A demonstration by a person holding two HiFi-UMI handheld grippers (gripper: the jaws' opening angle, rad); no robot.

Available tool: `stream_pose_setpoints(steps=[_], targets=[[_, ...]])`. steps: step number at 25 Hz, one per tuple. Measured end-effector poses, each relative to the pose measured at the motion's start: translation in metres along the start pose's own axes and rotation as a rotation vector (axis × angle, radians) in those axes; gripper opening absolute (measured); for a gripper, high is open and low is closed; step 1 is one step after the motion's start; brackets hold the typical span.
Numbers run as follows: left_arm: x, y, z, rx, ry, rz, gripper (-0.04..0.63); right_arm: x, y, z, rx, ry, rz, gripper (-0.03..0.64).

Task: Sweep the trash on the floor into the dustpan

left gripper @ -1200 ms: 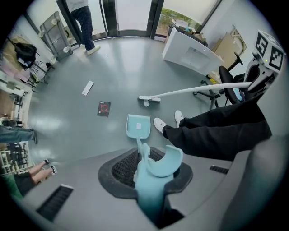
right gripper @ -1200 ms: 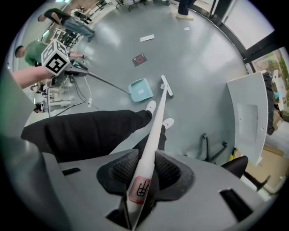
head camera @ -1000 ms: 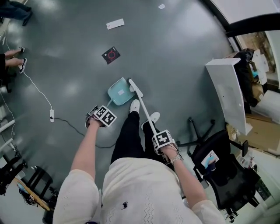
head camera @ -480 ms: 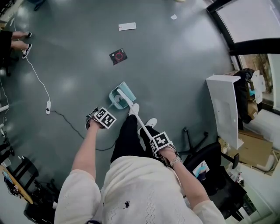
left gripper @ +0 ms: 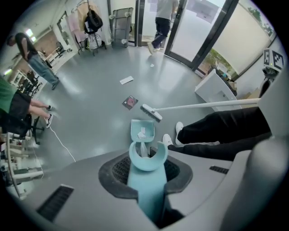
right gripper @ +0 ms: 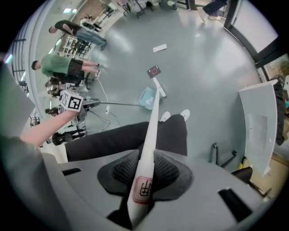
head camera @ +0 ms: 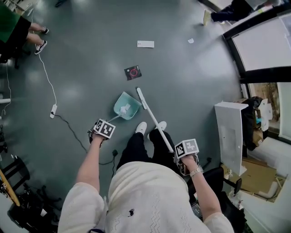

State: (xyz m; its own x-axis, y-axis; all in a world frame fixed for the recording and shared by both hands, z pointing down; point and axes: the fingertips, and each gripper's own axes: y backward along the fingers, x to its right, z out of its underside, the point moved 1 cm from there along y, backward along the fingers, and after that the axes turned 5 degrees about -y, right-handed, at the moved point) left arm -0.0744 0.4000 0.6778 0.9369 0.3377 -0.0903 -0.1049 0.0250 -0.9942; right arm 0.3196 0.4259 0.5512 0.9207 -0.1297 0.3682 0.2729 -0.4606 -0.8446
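A teal dustpan (head camera: 126, 106) rests on the grey floor with a white scrap (head camera: 127, 108) inside it. My left gripper (head camera: 107, 125) is shut on the pan's long handle (left gripper: 145, 180). My right gripper (head camera: 182, 152) is shut on the white broom handle (right gripper: 151, 131). The broom head (head camera: 141, 98) sits just beside the pan's right edge. A black card with a red ring (head camera: 132, 72) lies on the floor beyond the pan. Farther off lie a white paper slip (head camera: 145, 44) and a small scrap (head camera: 191, 41).
A power strip with its cable (head camera: 53, 110) lies left of the pan. A white cabinet (head camera: 231, 136) stands at the right, by the glass doors (head camera: 259, 41). A seated person's legs (head camera: 32, 38) show at upper left; another person (head camera: 227, 11) stands at the top.
The broom head has swung from over the dustpan's mouth to its right side. My right gripper has drawn back to the right. The left gripper holds the pan much as before.
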Motion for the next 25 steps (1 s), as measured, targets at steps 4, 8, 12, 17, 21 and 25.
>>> stream_pose_setpoints(steps=[4,8,12,17,21,25], targets=[[-0.050,0.014,-0.011,0.006,0.015,-0.037,0.091,0.005,0.024,-0.062,0.088,-0.069,-0.065,0.112],[-0.103,0.033,-0.041,-0.029,-0.094,-0.067,0.091,0.021,0.050,-0.135,0.149,-0.091,-0.064,0.112],[-0.157,0.054,-0.083,-0.059,-0.205,-0.073,0.091,0.039,0.071,-0.206,0.181,-0.086,-0.003,0.113],[-0.222,0.065,-0.143,-0.085,-0.316,-0.094,0.091,0.043,0.092,-0.282,0.206,-0.191,-0.040,0.112],[-0.269,0.058,-0.172,-0.082,-0.378,-0.074,0.091,0.029,0.092,-0.304,0.213,-0.304,-0.056,0.112],[-0.326,0.044,-0.198,-0.071,-0.451,-0.041,0.091,-0.001,0.083,-0.323,0.212,-0.397,-0.016,0.112]])
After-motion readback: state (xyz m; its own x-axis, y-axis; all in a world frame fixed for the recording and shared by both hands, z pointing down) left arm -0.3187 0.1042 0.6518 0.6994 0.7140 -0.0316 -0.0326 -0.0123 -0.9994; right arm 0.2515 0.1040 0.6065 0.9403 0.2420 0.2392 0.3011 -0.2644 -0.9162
